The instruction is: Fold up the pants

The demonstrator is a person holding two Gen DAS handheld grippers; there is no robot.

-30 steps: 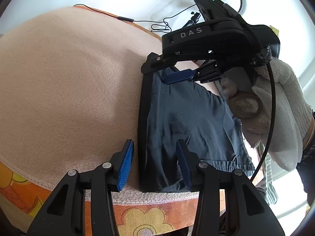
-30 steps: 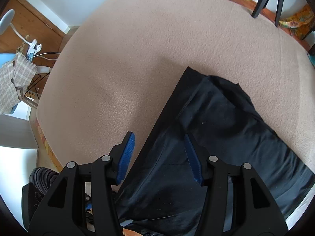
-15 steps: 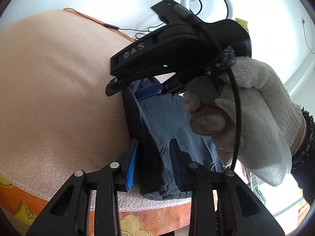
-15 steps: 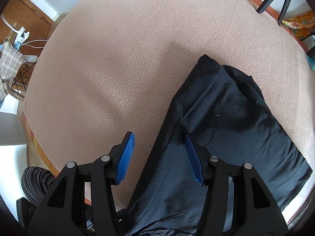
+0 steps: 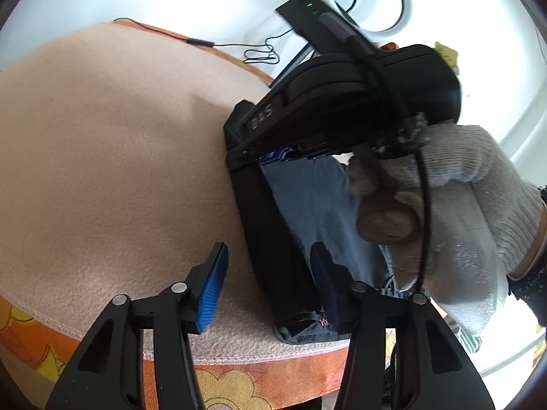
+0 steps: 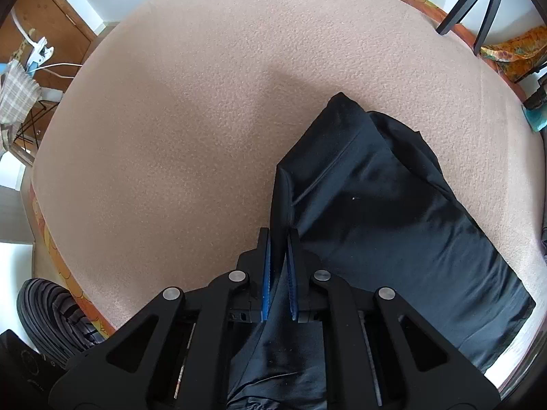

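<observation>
The dark pants [image 6: 386, 212] lie folded in a long strip on a worktop covered with a beige blanket [image 6: 205, 102]. No box, basket or other container is seen in either view; the pants rest directly on the blanket.

The right gripper [image 6: 278, 235] points steeply down at the pants. Its two blue pads [image 6: 266, 273] are pressed close together, and a raised ridge of the dark cloth at the edge of the pants is pinched between them. From the gripper the pants stretch away forward and to the right, and their far corner comes to a point ahead of the fingertips. To the left of this gripper there is only bare blanket.

In the left wrist view the left gripper [image 5: 266, 259] hangs over the near end of the pants [image 5: 273, 239], close to the edge of the worktop. Its jaws are opening. The thick dark fold of the pants lies between the two fingers, but the pads do not press on it; the left pad [image 5: 213, 290] stands over the blanket, clear of the cloth. A small label with red print shows at the near end of the pants, by the right finger.

Ahead of the left gripper the right gripper [image 5: 273, 153] is seen from the side, held by a hand in a white knitted glove [image 5: 461, 205]. Beyond the worktop a white ring lamp [image 5: 365, 3] and a thin black cable [image 5: 259, 51] are seen against the wall. An orange flowered cloth [image 5: 239, 379] shows under the blanket edge.
</observation>
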